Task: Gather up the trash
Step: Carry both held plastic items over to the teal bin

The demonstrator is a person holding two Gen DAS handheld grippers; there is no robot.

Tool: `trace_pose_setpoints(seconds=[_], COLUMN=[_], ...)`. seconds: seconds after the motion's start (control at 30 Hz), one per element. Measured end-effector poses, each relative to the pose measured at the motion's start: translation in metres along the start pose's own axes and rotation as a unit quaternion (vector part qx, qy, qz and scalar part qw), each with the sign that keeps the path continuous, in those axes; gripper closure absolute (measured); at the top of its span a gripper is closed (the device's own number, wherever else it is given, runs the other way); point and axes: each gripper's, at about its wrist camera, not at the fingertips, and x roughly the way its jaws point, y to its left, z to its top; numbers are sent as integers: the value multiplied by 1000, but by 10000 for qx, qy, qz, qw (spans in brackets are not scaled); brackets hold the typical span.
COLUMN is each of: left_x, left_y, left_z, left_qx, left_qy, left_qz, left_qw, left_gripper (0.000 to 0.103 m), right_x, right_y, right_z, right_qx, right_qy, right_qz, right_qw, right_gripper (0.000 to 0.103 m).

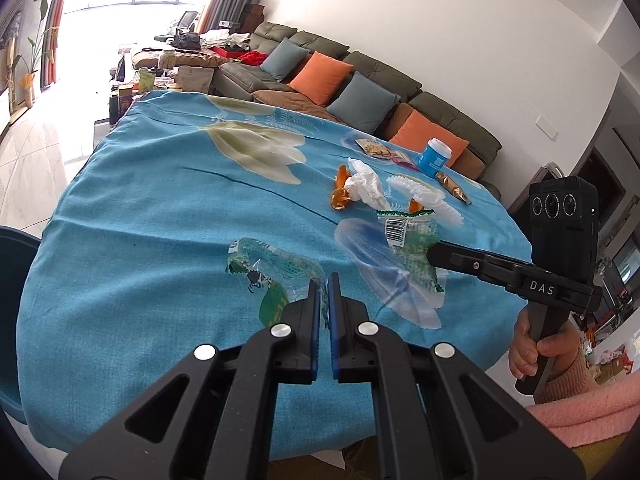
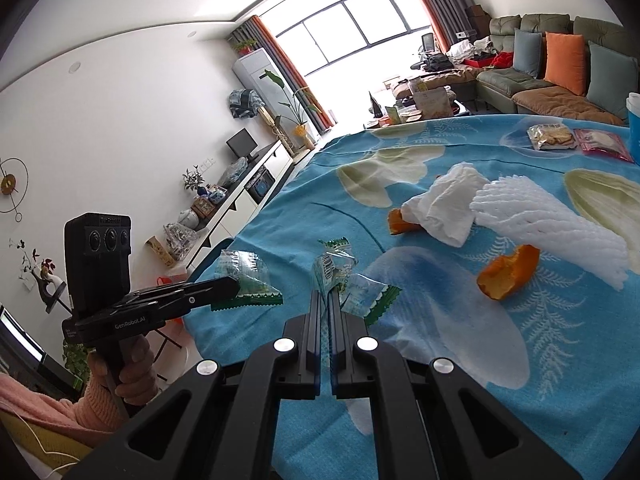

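I'm looking across the table [image 1: 120, 208], covered in a blue flowered cloth, with the sofa [image 1: 360, 76] behind it. The trash lies scattered on the cloth toward the sofa side: a white foam net [image 2: 560, 220], a crumpled tissue [image 2: 444, 204] touching it, and two pieces of orange peel, one [image 2: 508, 272] just beside the net and one [image 2: 398, 222] tucked against the tissue. Farther back sit two snack packets [image 2: 550, 136] and a blue tub [image 1: 434, 156], with a brown sachet [image 1: 454, 188] near the tub.

Closer to me are two clear green-edged wrappers. My left gripper [image 1: 324, 280] has its fingers drawn narrow onto the edge of the left wrapper [image 1: 272, 268]; the right-wrist view shows that wrapper [image 2: 244, 276] hanging from the tips. My right gripper [image 2: 325, 294] is likewise pinched nearly together on the right wrapper [image 2: 352, 284], which stands crumpled up from the cloth at the fingertips. In the left view that wrapper [image 1: 408, 240] sits at the end of the right gripper's fingers, barcode up.
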Motion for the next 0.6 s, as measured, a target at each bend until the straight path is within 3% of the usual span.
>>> trace_pose_setpoints(seconds=[0.6], left_x=[-37], left_y=[29], left_z=[-6], left_qx=[-306], left_qy=[-222], left_qz=[448], left_qw=[9983], left_gripper=[99], right_x=[45], right_y=[37], right_z=[12], right_qx=[-340], right_qy=[263], right_qz=[470], right_qw=[9980], right_gripper=[101])
